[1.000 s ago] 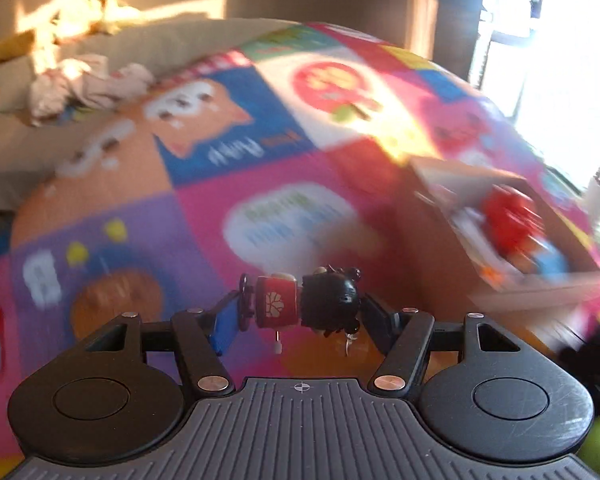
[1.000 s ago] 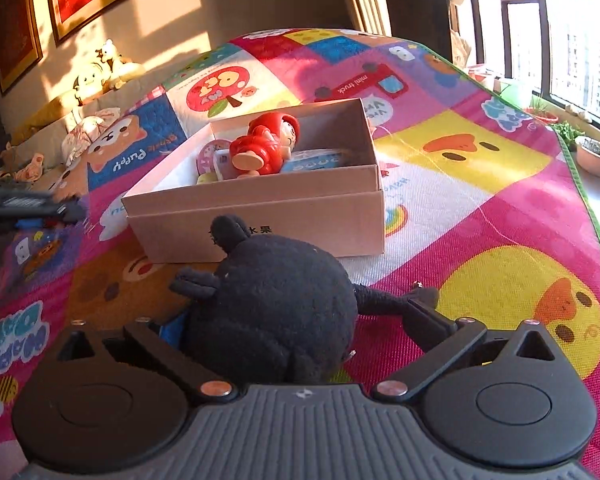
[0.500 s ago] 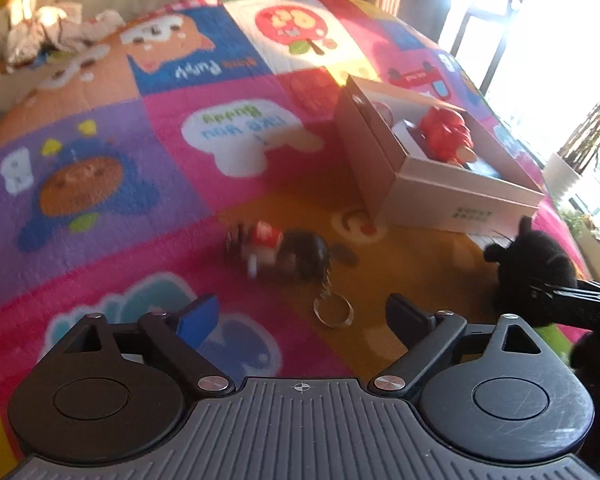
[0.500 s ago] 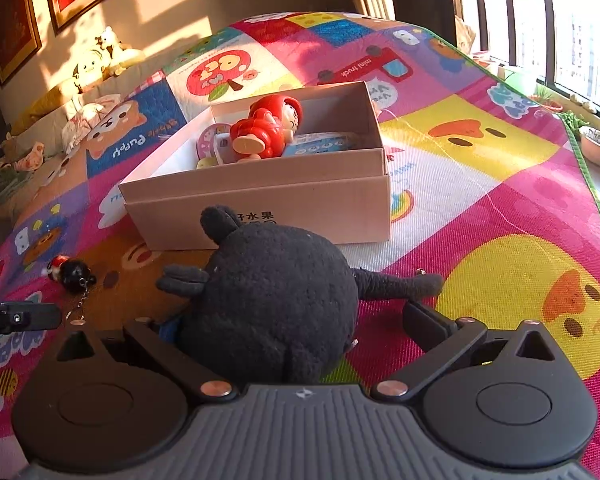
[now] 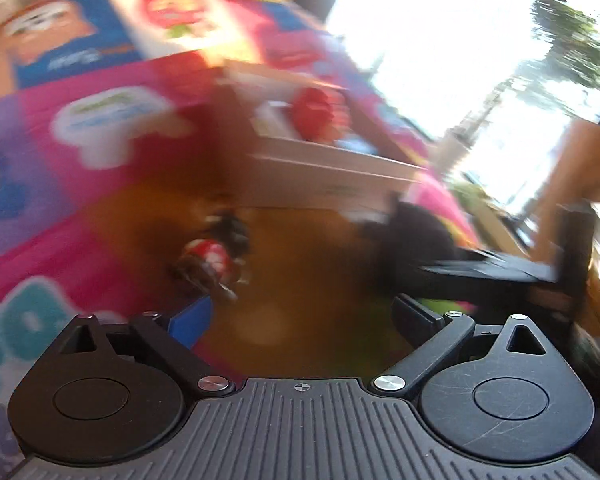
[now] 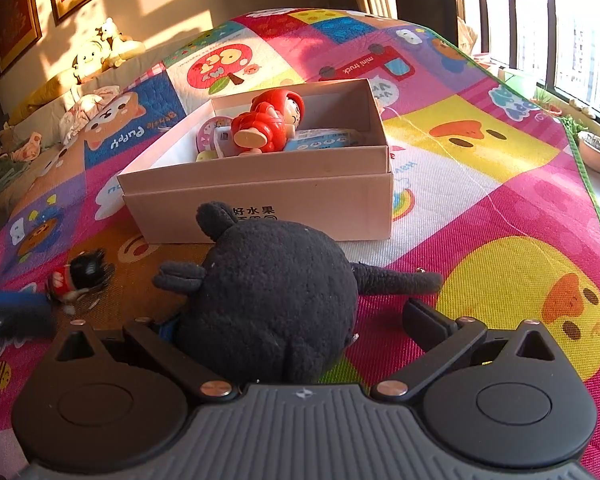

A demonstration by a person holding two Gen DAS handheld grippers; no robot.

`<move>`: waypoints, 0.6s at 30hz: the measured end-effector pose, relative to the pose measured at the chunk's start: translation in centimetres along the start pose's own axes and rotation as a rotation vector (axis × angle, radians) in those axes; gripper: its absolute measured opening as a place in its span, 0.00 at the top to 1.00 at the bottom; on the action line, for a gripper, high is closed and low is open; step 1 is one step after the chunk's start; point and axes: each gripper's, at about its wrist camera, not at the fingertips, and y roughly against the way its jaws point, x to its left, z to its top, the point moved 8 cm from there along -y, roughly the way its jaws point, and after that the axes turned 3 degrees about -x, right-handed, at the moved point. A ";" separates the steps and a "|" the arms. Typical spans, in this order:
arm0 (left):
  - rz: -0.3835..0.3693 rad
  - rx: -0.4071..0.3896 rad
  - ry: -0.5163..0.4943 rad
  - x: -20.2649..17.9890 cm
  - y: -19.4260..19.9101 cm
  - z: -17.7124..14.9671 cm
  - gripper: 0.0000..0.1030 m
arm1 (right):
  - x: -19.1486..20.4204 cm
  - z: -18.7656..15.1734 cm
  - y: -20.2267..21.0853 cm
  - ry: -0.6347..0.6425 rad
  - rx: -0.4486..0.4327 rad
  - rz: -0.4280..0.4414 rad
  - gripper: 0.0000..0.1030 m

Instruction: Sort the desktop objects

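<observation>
A small red and black keychain figure [image 5: 214, 258] lies on the colourful mat just ahead of my left gripper [image 5: 300, 312], which is open and empty; this view is blurred. It also shows in the right wrist view [image 6: 78, 276]. My right gripper [image 6: 292, 320] is open with a black plush toy [image 6: 272, 304] lying between its fingers on the mat. An open cardboard box [image 6: 260, 196] stands beyond it and holds a red doll [image 6: 268, 124] and small cards.
The play mat [image 6: 480, 184] covers the surface. Stuffed toys and cloths [image 6: 96, 52] lie at the far left edge. A plant pot [image 6: 598, 152] stands by the window at right. My left gripper's finger [image 6: 12, 304] shows at the right view's left edge.
The left gripper let go of the keychain figure, which now lies on the mat, and has moved in close to it again. The right gripper and plush stayed put.
</observation>
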 end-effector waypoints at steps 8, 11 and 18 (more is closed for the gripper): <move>0.288 -0.034 -0.178 1.5 -0.6 1.0 0.04 | 0.0 0.0 0.0 0.005 0.002 -0.002 0.00; 0.339 -0.026 -0.174 2.6 -1.4 1.6 0.22 | 0.0 0.0 0.0 0.006 0.002 -0.003 0.00; 0.388 -0.020 -0.262 2.3 -4.3 1.9 0.54 | 0.2 0.0 -0.1 0.025 0.005 -0.012 0.00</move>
